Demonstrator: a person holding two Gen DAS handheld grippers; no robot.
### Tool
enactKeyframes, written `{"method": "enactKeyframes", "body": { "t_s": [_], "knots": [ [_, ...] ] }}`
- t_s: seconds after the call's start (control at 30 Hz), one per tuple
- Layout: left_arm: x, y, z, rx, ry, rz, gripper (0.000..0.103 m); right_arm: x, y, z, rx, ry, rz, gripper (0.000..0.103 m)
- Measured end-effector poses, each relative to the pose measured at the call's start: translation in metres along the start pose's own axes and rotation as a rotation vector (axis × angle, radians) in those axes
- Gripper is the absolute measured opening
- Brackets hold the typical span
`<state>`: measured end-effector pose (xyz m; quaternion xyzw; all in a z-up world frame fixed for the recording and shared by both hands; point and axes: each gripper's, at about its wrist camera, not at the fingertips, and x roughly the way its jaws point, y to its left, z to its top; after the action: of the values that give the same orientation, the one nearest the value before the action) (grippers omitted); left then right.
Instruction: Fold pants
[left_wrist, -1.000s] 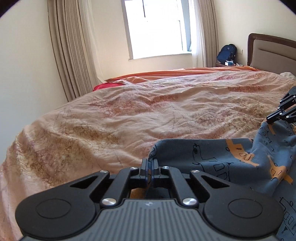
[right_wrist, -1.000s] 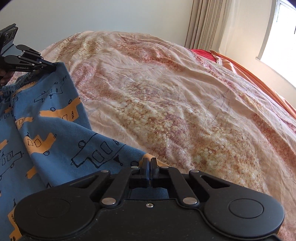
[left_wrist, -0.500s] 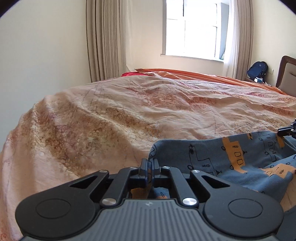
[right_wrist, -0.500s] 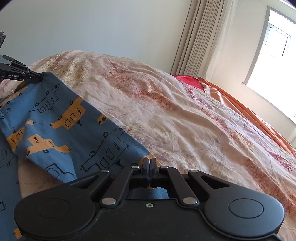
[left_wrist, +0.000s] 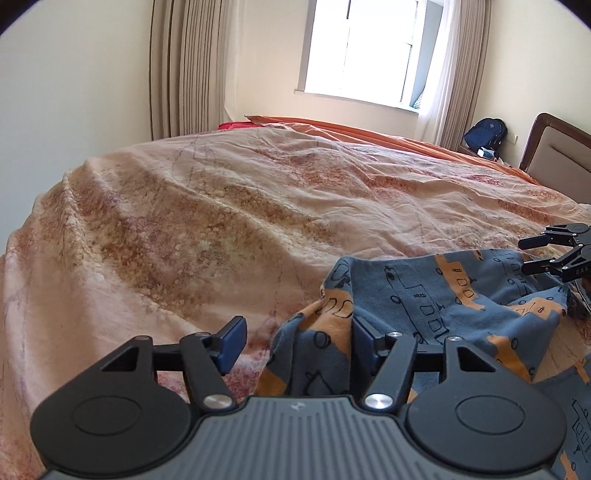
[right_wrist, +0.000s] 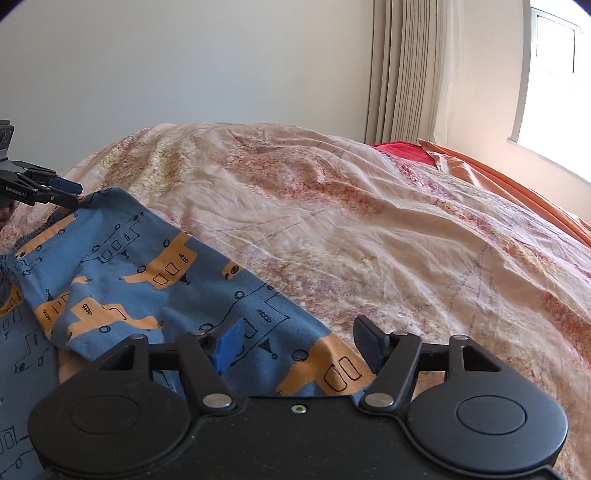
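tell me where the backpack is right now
In the left wrist view the backpack sits at far right, on the far side of the bed, between the curtain and the headboard.

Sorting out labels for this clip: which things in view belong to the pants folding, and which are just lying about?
Part of the job:
- blue pants
- left gripper, jaws open
- right gripper, jaws open
- bedspread underneath

Just lying about:
- blue backpack
- curtains
- headboard

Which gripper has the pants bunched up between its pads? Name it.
The left gripper: pants stand bunched between its just-opened jaws. The right gripper, also just opened, has them lying flat.
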<state>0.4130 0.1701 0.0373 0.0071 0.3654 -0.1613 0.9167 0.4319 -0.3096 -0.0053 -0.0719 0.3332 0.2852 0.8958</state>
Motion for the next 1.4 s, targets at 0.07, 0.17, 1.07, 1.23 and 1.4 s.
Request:
{"method": "enactKeyframes", "body": {
  "t_s": [0.07, 0.17, 1.07, 1.23, 1.4],
  "knots": [
    [0.006, 0.000, -0.002, -0.011, 0.026, -0.009, 0.061, 0.010, -0.001, -0.002, 0.025, 0.031, 0.005, 0.077],
    [0.012, -0.006, -0.005, 0.005, 0.053, 0.029, 0.012, 0.018, -0.001, -0.008, 0.048, 0.043, 0.004, 0.070],
    [-0.164, -0.094, -0.109, 0.276, -0.318, 0.133, 0.010, -0.210, 0.157, -0.062, -0.280, -0.154, -0.133, 0.000],
    [-0.173, -0.104, -0.162, 0.320, -0.269, 0.136, 0.010, -0.218, 0.191, -0.097, -0.357, -0.050, -0.107, 0.000],
    [-0.167, -0.107, -0.201, 0.340, -0.212, 0.141, 0.012, -0.213, 0.219, -0.124, -0.422, 0.025, -0.104, 0.000]
  ]
}}
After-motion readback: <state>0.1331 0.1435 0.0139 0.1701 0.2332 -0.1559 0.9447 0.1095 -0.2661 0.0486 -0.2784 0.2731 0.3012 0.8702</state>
